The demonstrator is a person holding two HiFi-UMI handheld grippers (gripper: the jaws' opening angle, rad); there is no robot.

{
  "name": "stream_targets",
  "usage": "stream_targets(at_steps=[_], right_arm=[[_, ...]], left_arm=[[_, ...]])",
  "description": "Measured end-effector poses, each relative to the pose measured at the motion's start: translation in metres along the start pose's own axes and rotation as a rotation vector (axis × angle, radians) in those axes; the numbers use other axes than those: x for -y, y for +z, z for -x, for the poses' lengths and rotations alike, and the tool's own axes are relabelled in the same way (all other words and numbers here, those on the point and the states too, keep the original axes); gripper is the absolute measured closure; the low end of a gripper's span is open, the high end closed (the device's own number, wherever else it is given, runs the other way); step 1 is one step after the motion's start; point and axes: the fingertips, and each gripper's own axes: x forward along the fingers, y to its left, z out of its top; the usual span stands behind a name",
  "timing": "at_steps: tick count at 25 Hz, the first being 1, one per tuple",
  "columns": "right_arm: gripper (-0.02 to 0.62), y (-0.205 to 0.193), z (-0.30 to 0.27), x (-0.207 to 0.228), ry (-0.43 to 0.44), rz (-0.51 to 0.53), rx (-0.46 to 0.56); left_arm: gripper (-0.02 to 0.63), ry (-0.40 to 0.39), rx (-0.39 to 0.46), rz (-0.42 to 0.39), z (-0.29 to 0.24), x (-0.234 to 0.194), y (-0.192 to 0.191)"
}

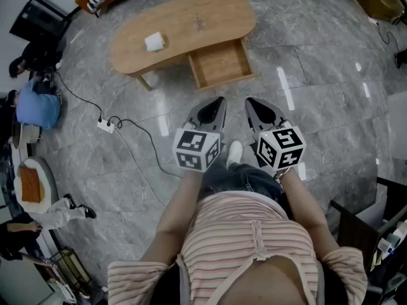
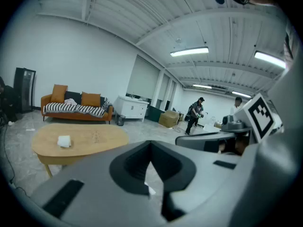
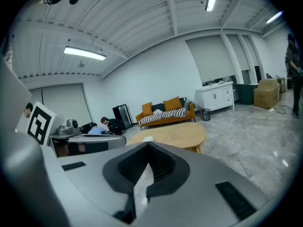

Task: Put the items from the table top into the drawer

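A light wooden oval table (image 1: 184,27) stands ahead on the grey floor, its drawer (image 1: 219,63) pulled open toward me and seemingly empty. One small white item (image 1: 154,41) lies on the table top's left part; it also shows as the white item (image 2: 64,141) in the left gripper view and as the white item (image 3: 148,139) in the right gripper view. My left gripper (image 1: 218,101) and right gripper (image 1: 250,101) hang side by side well short of the table, both shut and empty, as left gripper (image 2: 151,144) and right gripper (image 3: 149,146) confirm.
A power strip (image 1: 105,126) with black cables lies on the floor to the left. An orange sofa (image 2: 75,107) and a white cabinet (image 2: 132,109) stand behind the table. People (image 2: 195,115) walk far off; others crouch at the left (image 1: 35,103).
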Motion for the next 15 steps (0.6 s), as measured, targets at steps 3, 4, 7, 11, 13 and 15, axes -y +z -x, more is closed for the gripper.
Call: stream_targets(at_steps=[3,4,7,11,13,15], right_arm=[[0.588,0.003,-0.003,0.002,0.007,0.006,0.004],[0.588,0.004,-0.004,0.003,0.011,0.007,0.005],[0.588,0.003,-0.004,0.007,0.023,0.007,0.003],[0.588,0.000,-0.001,0.015,0.025,-0.004,-0.003],[0.588,0.001,-0.004,0.015,0.034,-0.015,0.000],[0.588,0.004,-0.007,0.016,0.042,-0.028,0.000]], left_arm=[[0.594,0.004,-0.005,0.011,-0.004,-0.002,0.000],[0.594,0.006,-0.006,0.017,-0.005,-0.003,-0.001],[0.594,0.015,-0.010,0.042,-0.010,-0.003,-0.005],[0.594,0.017,-0.015,0.067,-0.015,0.000,-0.009],[0.594,0.026,-0.014,0.071,-0.015,-0.006,-0.007],[0.594,0.044,-0.012,0.086,-0.014,-0.014,-0.006]])
